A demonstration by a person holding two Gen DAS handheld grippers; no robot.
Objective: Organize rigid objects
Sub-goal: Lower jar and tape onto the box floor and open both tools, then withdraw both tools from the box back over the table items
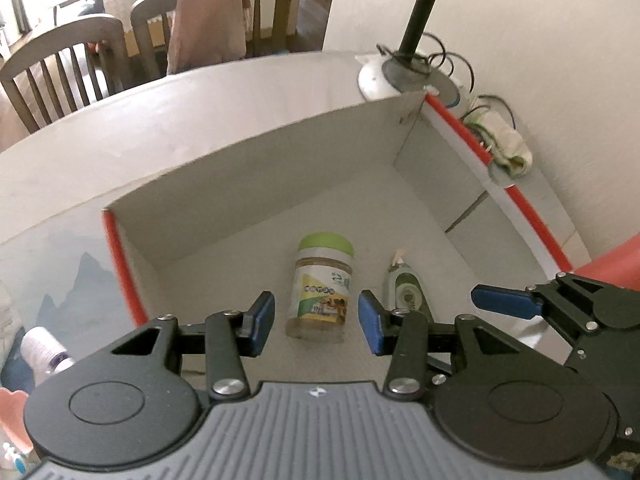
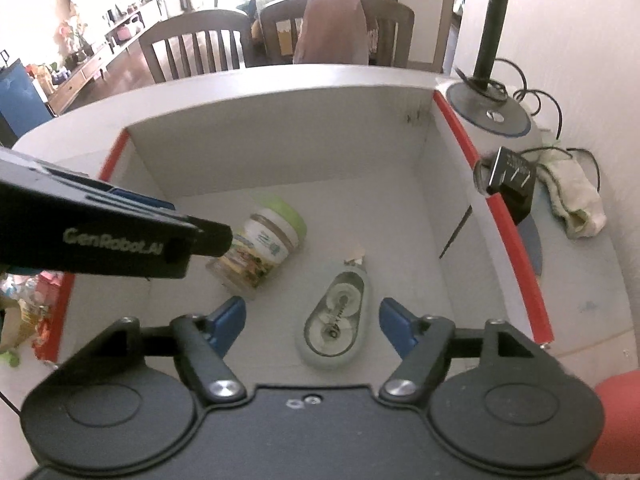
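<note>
A clear jar with a green lid (image 1: 322,288) lies on its side on the floor of a grey cardboard box with red edges (image 1: 256,176). A correction tape dispenser (image 1: 406,286) lies to its right. My left gripper (image 1: 316,320) is open and empty, above the box with the jar between its blue pads. In the right wrist view the jar (image 2: 260,250) lies left of the dispenser (image 2: 338,322). My right gripper (image 2: 312,326) is open and empty, above the dispenser. The left gripper's body (image 2: 100,236) enters from the left.
The box (image 2: 280,144) sits on a grey table (image 1: 120,140). A lamp base with a black pole (image 2: 486,110), a black plug (image 2: 512,182), cables and a cloth (image 2: 572,200) sit beyond its right wall. Small bottles (image 1: 42,350) lie at the left. Wooden chairs (image 2: 200,46) stand behind.
</note>
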